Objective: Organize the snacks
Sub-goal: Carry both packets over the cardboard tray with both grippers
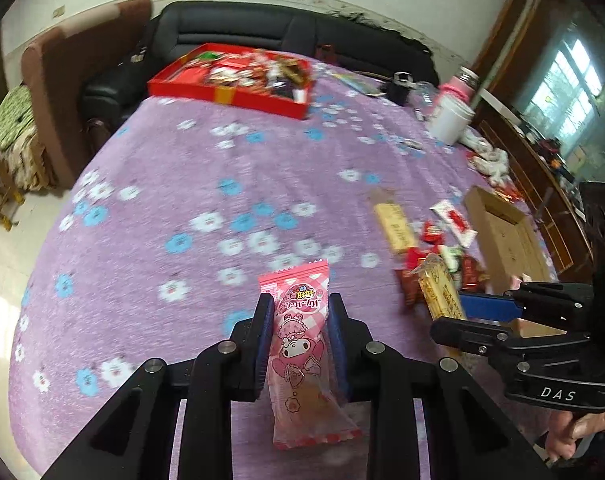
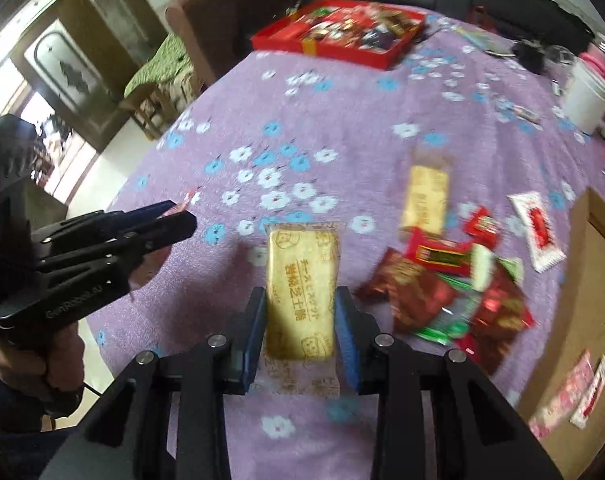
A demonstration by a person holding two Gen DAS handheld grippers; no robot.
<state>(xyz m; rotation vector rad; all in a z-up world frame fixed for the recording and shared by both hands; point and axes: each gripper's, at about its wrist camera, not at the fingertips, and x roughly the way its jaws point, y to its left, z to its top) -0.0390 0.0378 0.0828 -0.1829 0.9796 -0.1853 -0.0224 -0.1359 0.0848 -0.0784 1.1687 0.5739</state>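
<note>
My left gripper (image 1: 300, 308) is shut on a pink cartoon snack packet (image 1: 302, 344), held above the purple flowered tablecloth (image 1: 182, 184). My right gripper (image 2: 300, 304) is shut on a yellow biscuit packet (image 2: 302, 288); it also shows in the left wrist view (image 1: 440, 290). A second yellow biscuit packet (image 2: 426, 198) and a pile of red and green snack packets (image 2: 458, 284) lie on the cloth to the right. A red tray (image 1: 226, 94) holding several snacks stands at the far side. The left gripper shows at the left of the right wrist view (image 2: 174, 216).
An open cardboard box (image 1: 502, 236) lies at the right edge of the table. A white cup (image 1: 450, 120), a pink bottle (image 1: 458, 88) and small items stand at the far right. A black sofa (image 1: 262, 28) is behind the table.
</note>
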